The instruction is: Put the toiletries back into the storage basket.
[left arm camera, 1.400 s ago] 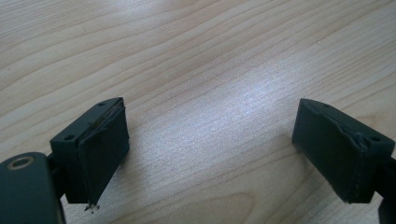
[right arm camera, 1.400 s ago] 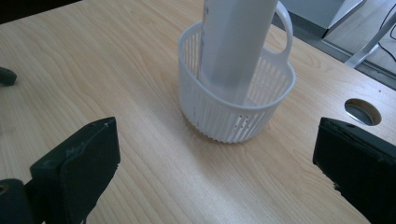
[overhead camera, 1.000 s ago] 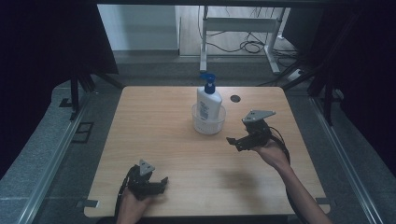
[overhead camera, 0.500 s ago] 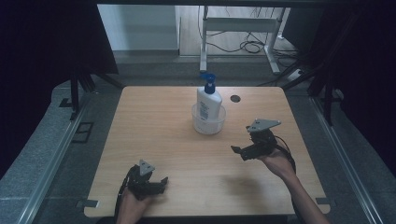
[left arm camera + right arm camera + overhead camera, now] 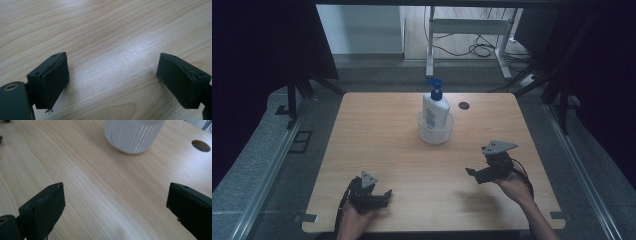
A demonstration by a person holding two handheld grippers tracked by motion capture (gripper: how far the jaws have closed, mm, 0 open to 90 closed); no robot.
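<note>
Nearest me, my left gripper [image 5: 371, 192] sits low at the near edge of the table [image 5: 377, 130], its fingers [image 5: 53, 77] spread wide with nothing between them, just bare pale wood with fine grain running across. The pads are flat black rubber blocks, and the left one is frayed at its lower edge.

Off to the right and a little farther in, my right gripper [image 5: 484, 172] hovers above the table, grey three-cornered plate on top, cable trailing back over my hand. Its fingers [image 5: 43, 207] also stand wide apart and hold nothing; they are aimed across the wood toward the cup.

Beyond that, near the table's middle, the white ribbed plastic cup [image 5: 435, 128] stands upright, well apart from both grippers. Inside it stands a white pump bottle [image 5: 435, 108] with a blue pump head. Just past the cup to the right is a round hole [image 5: 463, 105] in the tabletop.
</note>
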